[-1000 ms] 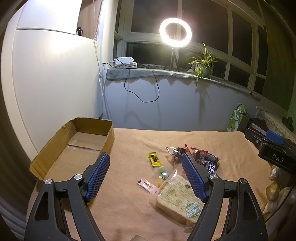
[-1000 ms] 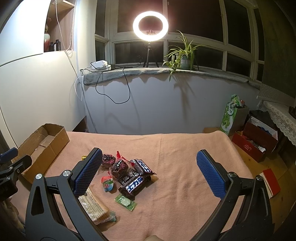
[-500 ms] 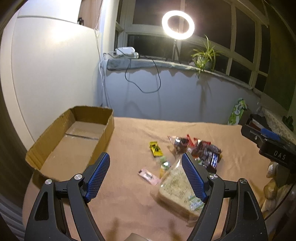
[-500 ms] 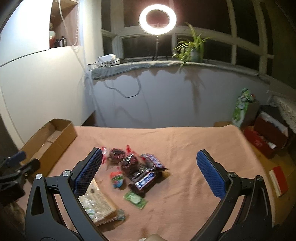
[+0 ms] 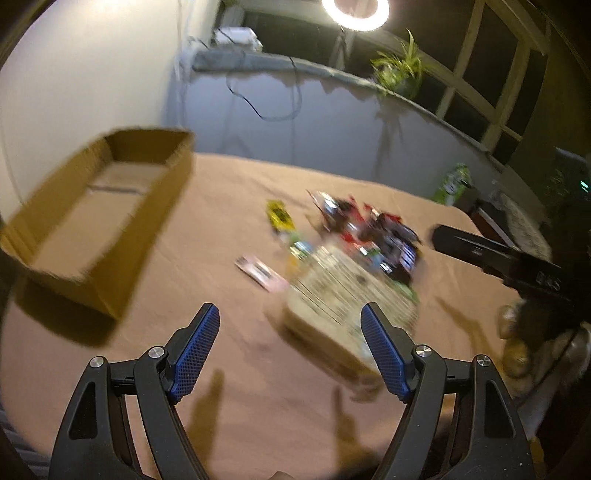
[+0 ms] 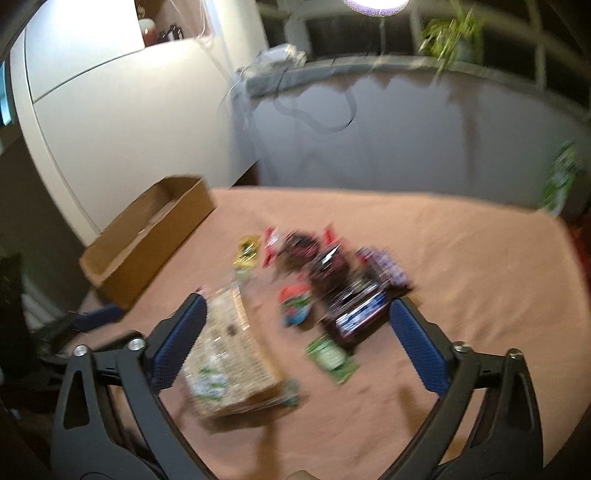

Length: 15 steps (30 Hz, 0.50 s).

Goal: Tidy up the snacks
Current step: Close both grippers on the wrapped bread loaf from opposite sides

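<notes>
The snack pile lay mid-bench on the tan cloth, well apart from the cardboard box at the bench's wall-side edge. Bare cloth stretched between box and pile, and beyond the pile away from the box. Left hand-held gripper stood open, empty. Right hand-held gripper was closing, pads clear of the wrapped bread pack.

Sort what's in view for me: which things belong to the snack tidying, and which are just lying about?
Job: cardboard box; flat cracker pack; chocolate bars; yellow packet; pink packet; green sachet.
Lying about: ring light; potted plant; green bag.
</notes>
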Each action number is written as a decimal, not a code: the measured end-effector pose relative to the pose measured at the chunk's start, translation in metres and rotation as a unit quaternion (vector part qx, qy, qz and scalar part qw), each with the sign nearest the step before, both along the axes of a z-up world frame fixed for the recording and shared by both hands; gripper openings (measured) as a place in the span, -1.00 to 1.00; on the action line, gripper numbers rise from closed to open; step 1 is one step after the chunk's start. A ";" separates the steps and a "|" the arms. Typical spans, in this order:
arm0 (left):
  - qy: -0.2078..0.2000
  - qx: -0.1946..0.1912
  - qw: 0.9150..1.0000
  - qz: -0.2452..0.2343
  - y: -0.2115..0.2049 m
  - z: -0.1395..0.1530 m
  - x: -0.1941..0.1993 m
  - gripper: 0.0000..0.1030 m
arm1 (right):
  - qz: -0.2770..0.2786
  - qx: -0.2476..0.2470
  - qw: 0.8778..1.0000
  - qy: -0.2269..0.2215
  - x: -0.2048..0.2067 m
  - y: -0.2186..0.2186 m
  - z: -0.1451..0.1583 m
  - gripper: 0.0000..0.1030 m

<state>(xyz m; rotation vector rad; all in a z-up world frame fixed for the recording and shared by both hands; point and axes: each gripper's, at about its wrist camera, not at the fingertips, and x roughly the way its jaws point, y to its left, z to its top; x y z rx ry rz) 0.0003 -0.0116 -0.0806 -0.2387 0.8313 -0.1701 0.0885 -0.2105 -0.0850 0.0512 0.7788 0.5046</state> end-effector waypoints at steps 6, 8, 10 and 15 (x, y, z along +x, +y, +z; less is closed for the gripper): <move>0.049 -0.071 0.996 -0.031 -0.006 -0.016 0.005 0.33 | 0.067 0.043 0.993 0.091 0.011 0.016 -0.027 0.63; 0.060 -0.091 0.993 -0.041 -0.007 -0.019 0.007 0.29 | 0.087 0.045 0.989 0.110 0.013 0.025 -0.034 0.52; 0.067 -0.105 0.991 -0.047 -0.008 -0.022 0.008 0.26 | 0.099 0.046 0.986 0.127 0.015 0.031 -0.040 0.48; 0.074 -0.117 0.989 -0.051 -0.008 -0.029 0.009 0.20 | 0.113 0.049 0.979 0.163 0.022 0.040 -0.052 0.31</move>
